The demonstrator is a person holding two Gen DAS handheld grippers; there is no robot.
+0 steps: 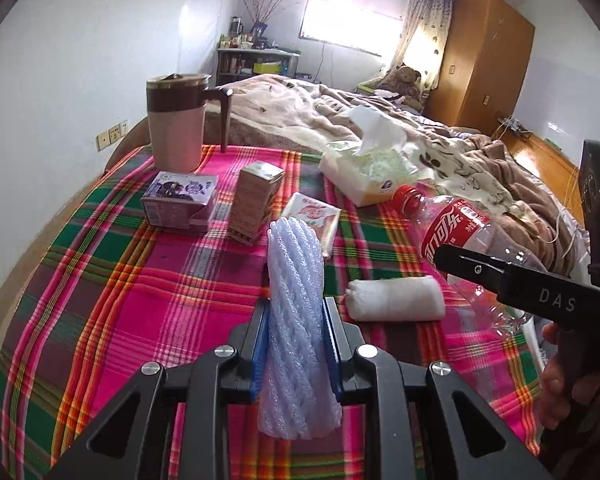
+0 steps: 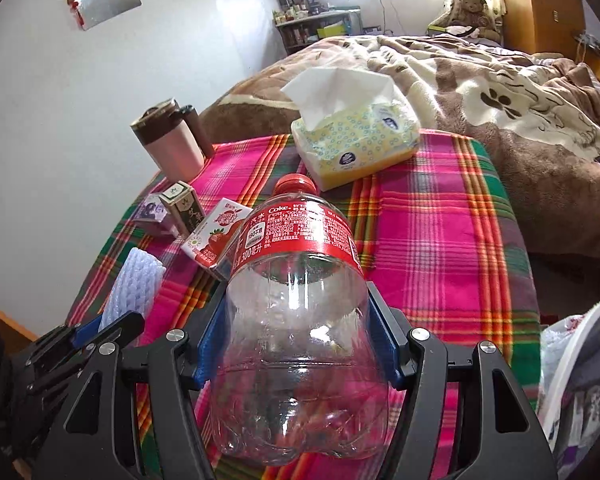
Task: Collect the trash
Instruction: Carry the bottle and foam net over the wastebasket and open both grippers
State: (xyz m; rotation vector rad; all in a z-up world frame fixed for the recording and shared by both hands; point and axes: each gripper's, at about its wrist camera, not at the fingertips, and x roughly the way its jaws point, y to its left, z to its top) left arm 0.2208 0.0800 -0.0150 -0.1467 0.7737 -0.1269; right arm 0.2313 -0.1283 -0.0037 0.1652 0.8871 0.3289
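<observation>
Bottle sits clamped in the right tongs, cap pointing away toward the tissue pack. Left tongs grip a foam sleeve lengthwise above the bench, cartons just beyond.

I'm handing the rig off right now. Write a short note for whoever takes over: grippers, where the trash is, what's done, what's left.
Left gripper: shut on the white foam net sleeve, held above the plaid cloth.
Right gripper: shut on the empty Coke bottle, cap pointing away.
On the cloth: purple carton, brown carton, strawberry carton, rolled white wad.
Also there, likely not trash: pink mug, tissue pack.
Done: two items picked up, neither dropped off yet.
Left: bin both, probably in the white bag on the right, then collect the cartons and wad.
</observation>
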